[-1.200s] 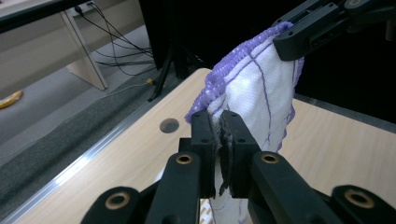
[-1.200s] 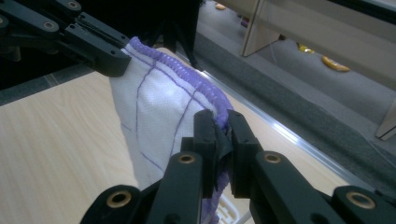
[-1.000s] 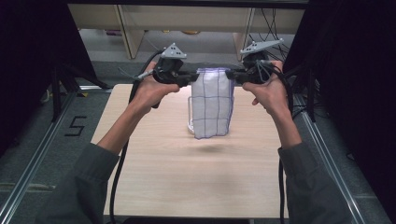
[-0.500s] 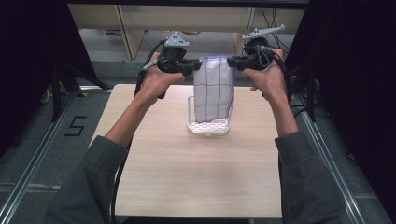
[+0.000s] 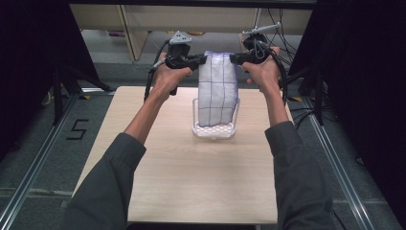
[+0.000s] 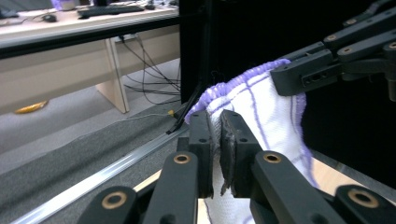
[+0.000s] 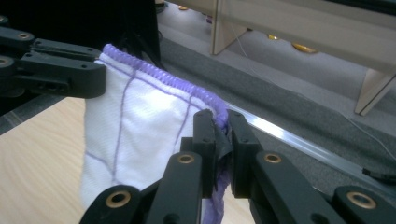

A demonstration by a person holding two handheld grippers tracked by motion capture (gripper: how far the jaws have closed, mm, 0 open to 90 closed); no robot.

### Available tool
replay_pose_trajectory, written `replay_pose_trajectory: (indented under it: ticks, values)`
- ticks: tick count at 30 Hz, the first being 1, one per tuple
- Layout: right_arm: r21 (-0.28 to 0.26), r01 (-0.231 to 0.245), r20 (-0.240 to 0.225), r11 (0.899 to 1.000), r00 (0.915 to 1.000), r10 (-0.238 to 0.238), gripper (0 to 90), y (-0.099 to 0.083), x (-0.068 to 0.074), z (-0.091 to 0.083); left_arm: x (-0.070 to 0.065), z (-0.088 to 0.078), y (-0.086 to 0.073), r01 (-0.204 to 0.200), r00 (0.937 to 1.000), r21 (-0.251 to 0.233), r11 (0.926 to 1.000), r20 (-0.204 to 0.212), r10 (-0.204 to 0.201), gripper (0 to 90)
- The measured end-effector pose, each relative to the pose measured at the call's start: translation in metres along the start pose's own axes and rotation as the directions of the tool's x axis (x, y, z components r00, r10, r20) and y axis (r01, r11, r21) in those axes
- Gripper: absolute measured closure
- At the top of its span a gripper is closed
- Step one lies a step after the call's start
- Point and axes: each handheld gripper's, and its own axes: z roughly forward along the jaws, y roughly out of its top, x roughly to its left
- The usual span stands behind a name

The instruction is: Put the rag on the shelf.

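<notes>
At the far end of the table (image 5: 158,191), going left to right, the left gripper (image 5: 203,60) comes first: its jaws are pinched together on the left top corner of a white cloth (image 5: 218,91) with a purple grid and purple hem. From the left gripper view the left gripper (image 6: 219,140) shows a thin fold of the cloth (image 6: 275,116) squeezed between its pads. The cloth hangs taut and upright between the two tools, its lower part dropping into a small white basket (image 5: 214,130) that stands on the table near the middle of the far half; how much of the hem rests on the basket floor I cannot tell. Rightmost, the right gripper (image 5: 233,58) is clamped on the opposite top corner, and in the right gripper view the right gripper (image 7: 222,135) bites the purple hem of the cloth (image 7: 140,126)

Risks, as I judge them: each hold is on a narrow edge of fabric, so a sideways tug from either hand could pull a corner out of the pads and let the cloth slump over the basket wall. Lowering one hand faster than the other would tilt the sheet and drape it outside the rim. The basket looks light; cloth dragging on its wall could tip or slide it
</notes>
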Motion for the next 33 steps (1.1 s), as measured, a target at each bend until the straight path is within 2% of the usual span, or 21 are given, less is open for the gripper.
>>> replay_pose_trajectory:
  ticks: [1, 2, 3, 4, 5, 7, 8, 9, 10, 11, 13, 16, 19, 21, 23, 27, 30, 33]
  values:
    - [0.005, -0.016, 0.003, 1.000, 0.9999, 0.016, 84.3, -0.003, -0.005, 0.011, 0.003, 0.003, -0.003, 0.020, 0.9998, -0.008, 0.9998, 0.004, -0.020, 82.3]
    - [0.005, -0.016, 0.003, 1.000, 0.9999, 0.016, 84.3, -0.003, -0.005, 0.011, 0.004, 0.006, -0.006, 0.038, 0.9992, -0.016, 0.9991, 0.011, -0.038, 82.3]
    - [0.018, -0.037, 0.004, 0.999, 0.9993, 0.037, 84.3, -0.006, -0.009, 0.021, 0.008, 0.013, -0.013, 0.052, 0.9987, -0.003, 0.9987, -0.004, -0.052, 82.0]
    - [0.024, -0.025, 0.014, 0.999, 0.9996, 0.025, 84.4, -0.008, -0.011, 0.025, 0.009, 0.015, -0.015, 0.061, 0.9981, 0.000, 0.9981, -0.003, -0.061, 81.9]
    - [0.033, -0.041, 0.012, 0.999, 0.9991, 0.040, 84.4, -0.009, -0.012, 0.028, 0.011, 0.018, -0.018, 0.067, 0.9977, 0.004, 0.9977, -0.003, -0.067, 81.7]
    - [0.035, -0.038, 0.021, 0.999, 0.9991, 0.037, 84.4, -0.010, -0.013, 0.032, 0.012, 0.021, -0.021, 0.072, 0.9973, 0.011, 0.9974, -0.014, -0.072, 81.6]
    - [0.049, -0.050, 0.028, 0.998, 0.9984, 0.049, 84.4, -0.010, -0.012, 0.036, 0.013, 0.023, -0.024, 0.078, 0.9968, 0.016, 0.9968, -0.016, -0.078, 81.6]
    - [0.034, -0.032, 0.023, 0.999, 0.9992, 0.032, 84.4, -0.011, -0.014, 0.041, 0.015, 0.025, -0.026, 0.080, 0.9967, 0.021, 0.9966, -0.017, -0.080, 81.6]
    - [0.037, -0.043, 0.021, 0.998, 0.9989, 0.043, 84.4, -0.012, -0.014, 0.044, 0.016, 0.026, -0.028, 0.084, 0.9963, 0.023, 0.9962, -0.017, -0.084, 81.6]
    - [0.070, -0.058, 0.034, 0.996, 0.9979, 0.055, 84.4, -0.014, -0.012, 0.051, 0.019, 0.029, -0.033, 0.090, 0.9957, 0.036, 0.9953, -0.026, -0.089, 81.5]
    - [0.086, -0.057, 0.050, 0.995, 0.9973, 0.053, 84.4, -0.015, -0.013, 0.056, 0.022, 0.030, -0.037, 0.100, 0.9947, 0.040, 0.9942, -0.029, -0.099, 81.9]
    - [0.097, -0.061, 0.048, 0.993, 0.9973, 0.056, 84.4, -0.018, -0.014, 0.063, 0.024, 0.032, -0.041, 0.095, 0.9950, 0.055, 0.9940, -0.037, -0.093, 82.0]
    - [0.145, -0.063, 0.059, 0.987, 0.9967, 0.055, 84.2, -0.023, -0.016, 0.073, 0.028, 0.035, -0.048, 0.113, 0.9926, 0.073, 0.9908, -0.052, -0.110, 82.1]
    - [0.155, -0.066, 0.057, 0.986, 0.9967, 0.057, 84.2, -0.025, -0.017, 0.075, 0.030, 0.038, -0.054, 0.130, 0.9910, 0.082, 0.9881, -0.041, -0.127, 82.3]
    - [0.182, -0.078, 0.082, 0.980, 0.9946, 0.064, 84.2, -0.031, -0.016, 0.082, 0.029, 0.042, -0.060, 0.143, 0.9890, 0.102, 0.9845, -0.054, -0.138, 82.2]
    - [0.214, -0.085, 0.094, 0.973, 0.9934, 0.066, 84.2, -0.038, -0.019, 0.088, 0.028, 0.047, -0.066, 0.138, 0.9897, 0.123, 0.9827, -0.056, -0.132, 82.2]
    - [0.230, -0.116, 0.101, 0.966, 0.9903, 0.095, 83.6, -0.049, -0.022, 0.095, 0.027, 0.050, -0.070, 0.144, 0.9891, 0.135, 0.9804, -0.053, -0.137, 82.0]
    - [0.239, -0.122, 0.087, 0.963, 0.9908, 0.104, 82.0, -0.052, -0.022, 0.097, 0.029, 0.051, -0.073, 0.150, 0.9881, 0.160, 0.9756, -0.058, -0.142, 81.8]
